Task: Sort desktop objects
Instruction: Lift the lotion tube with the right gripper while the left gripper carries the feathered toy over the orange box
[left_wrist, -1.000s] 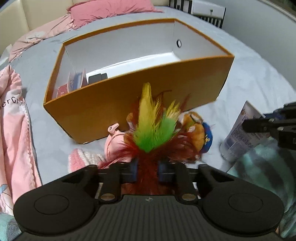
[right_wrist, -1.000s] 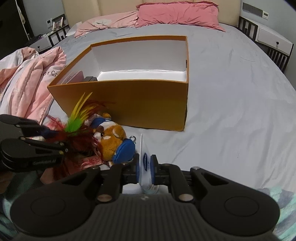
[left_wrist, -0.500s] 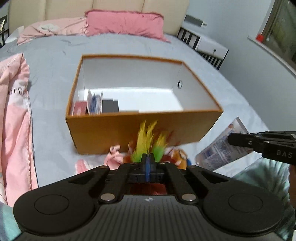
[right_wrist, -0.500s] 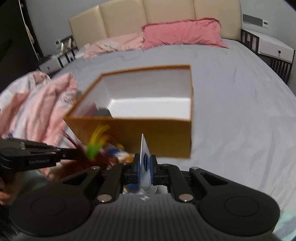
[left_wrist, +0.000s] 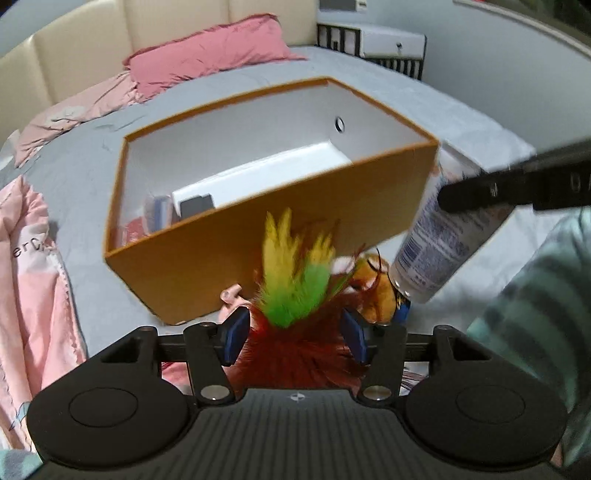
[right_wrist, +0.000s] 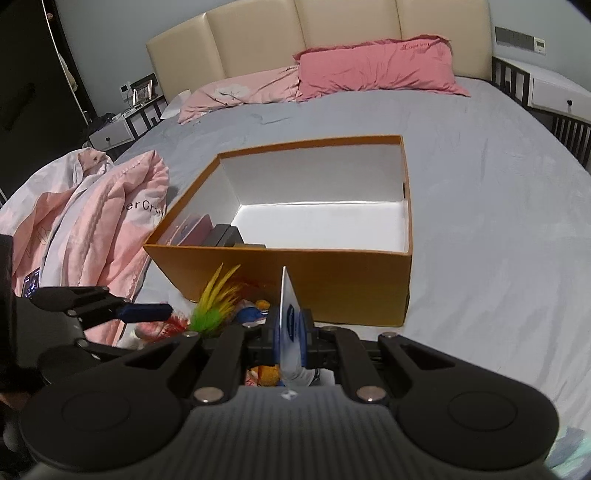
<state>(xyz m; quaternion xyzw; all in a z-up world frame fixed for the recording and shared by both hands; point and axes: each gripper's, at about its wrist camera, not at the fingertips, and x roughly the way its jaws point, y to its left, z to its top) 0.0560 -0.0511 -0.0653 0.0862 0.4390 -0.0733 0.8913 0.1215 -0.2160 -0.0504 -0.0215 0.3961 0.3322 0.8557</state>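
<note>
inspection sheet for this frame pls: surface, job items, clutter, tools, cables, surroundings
Surface: grey bedsheet, wrinkled.
Job's things: orange box open-topped, a few flat items standing at its left end, the rest of its floor bare. Feather toy in front of the box. White tube pinched at its flat end. Plush toy beside the feathers.
Clutter: pink quilt left of the box.
Grippers: left tool jaws opening, feathers between the pads. Right tool shut on the tube.
Cables: nothing seen.
Surroundings: pink pillow, beige headboard, white nightstand.
</note>
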